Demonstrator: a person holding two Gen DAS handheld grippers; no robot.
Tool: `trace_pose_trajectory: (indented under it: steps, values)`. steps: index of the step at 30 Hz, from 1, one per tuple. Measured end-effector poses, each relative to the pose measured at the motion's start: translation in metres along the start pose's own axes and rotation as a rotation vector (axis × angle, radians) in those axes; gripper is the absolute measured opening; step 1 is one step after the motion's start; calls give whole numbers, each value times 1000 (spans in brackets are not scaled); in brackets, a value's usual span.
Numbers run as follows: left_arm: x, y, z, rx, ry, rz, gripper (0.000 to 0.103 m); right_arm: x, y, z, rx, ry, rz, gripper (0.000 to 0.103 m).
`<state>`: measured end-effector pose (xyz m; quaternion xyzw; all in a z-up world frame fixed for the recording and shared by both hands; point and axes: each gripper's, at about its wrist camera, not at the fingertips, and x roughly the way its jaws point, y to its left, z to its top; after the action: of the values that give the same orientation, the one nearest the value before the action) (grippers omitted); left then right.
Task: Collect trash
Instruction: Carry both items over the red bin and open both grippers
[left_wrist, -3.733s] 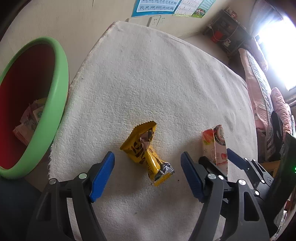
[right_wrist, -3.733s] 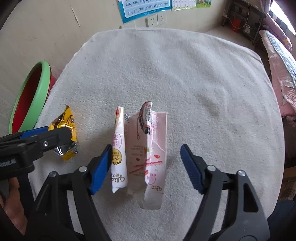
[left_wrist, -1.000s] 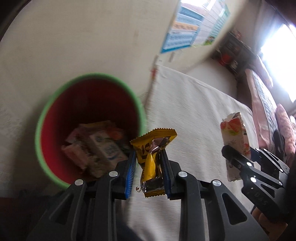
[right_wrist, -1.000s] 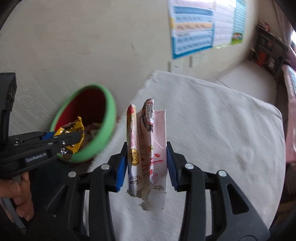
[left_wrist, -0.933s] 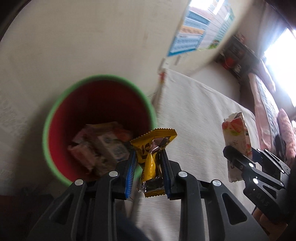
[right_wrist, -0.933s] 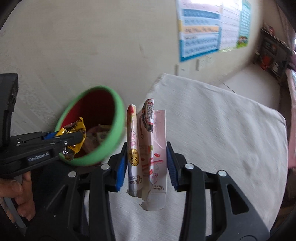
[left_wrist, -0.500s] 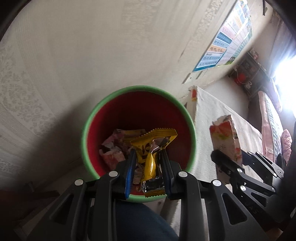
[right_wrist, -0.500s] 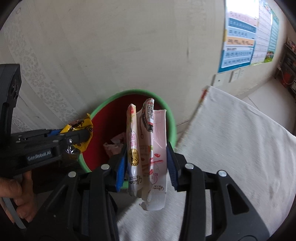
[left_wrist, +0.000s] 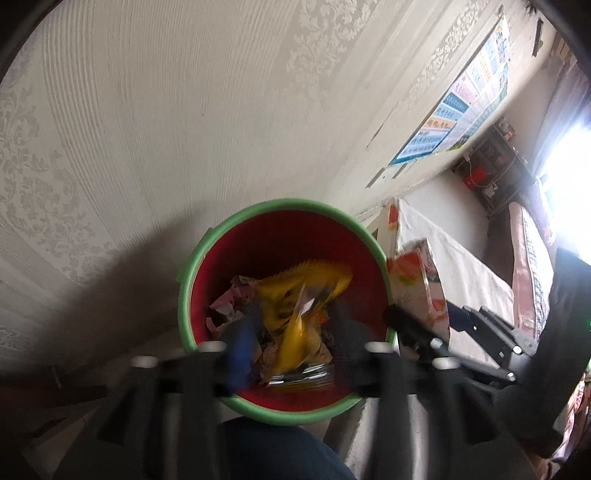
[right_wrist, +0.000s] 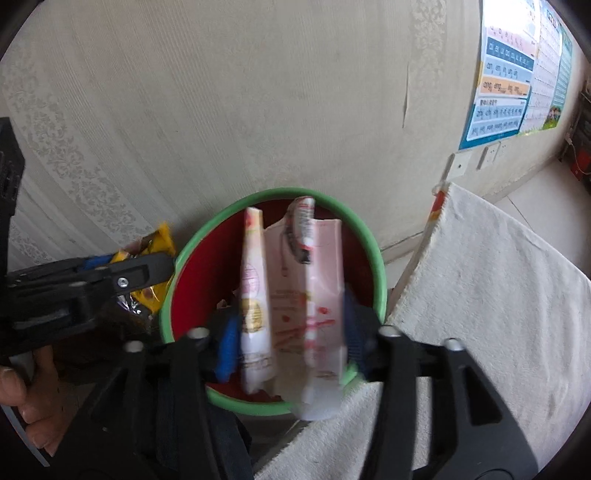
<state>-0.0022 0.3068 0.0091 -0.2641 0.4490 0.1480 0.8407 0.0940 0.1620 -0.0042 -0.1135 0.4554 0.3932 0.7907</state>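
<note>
Two releases at once: I had both grippers over the bin (left_wrist: 190, 295) and both sets of fingers had just been opening. L gripper (left_wrist: 291, 341) stood wide, yellow wrapper (left_wrist: 295, 314) blurred between the pads, loose and dropping toward the trash inside. R gripper (right_wrist: 290, 341) also parted, pink packs (right_wrist: 291, 295) slipping free above the red interior. To do it well I judged I should hold steady over the opening till both cleared the green rim. R packs' lower end hung near that rim and the counter (right_wrist: 480, 295) edge, so they might catch. Wall (right_wrist: 221, 92) close behind; a hand (right_wrist: 27, 387) gripped the L tool.
</note>
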Motion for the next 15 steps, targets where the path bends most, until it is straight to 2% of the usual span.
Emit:
trace_pose_trajectory:
  steps: [1,2,5,11,15]
  values:
    - [-1,0,0,-4,-10,0,71,1,0,-1,4,3,4,81]
    - [-1,0,0,-8,-19,3,78,0,0,-2,5,0,2,88]
    - [0,1,-1,-24,-24,-6,90,-2,-1,-6,-1,-3,-13,98]
    - [3,-4,-11,-44,-14,-23,95,-10,-14,-16,22,8,-40,98]
    - [2,-19,-21,-15,-15,-8,95,-26,-28,-26,39,-9,-68,98]
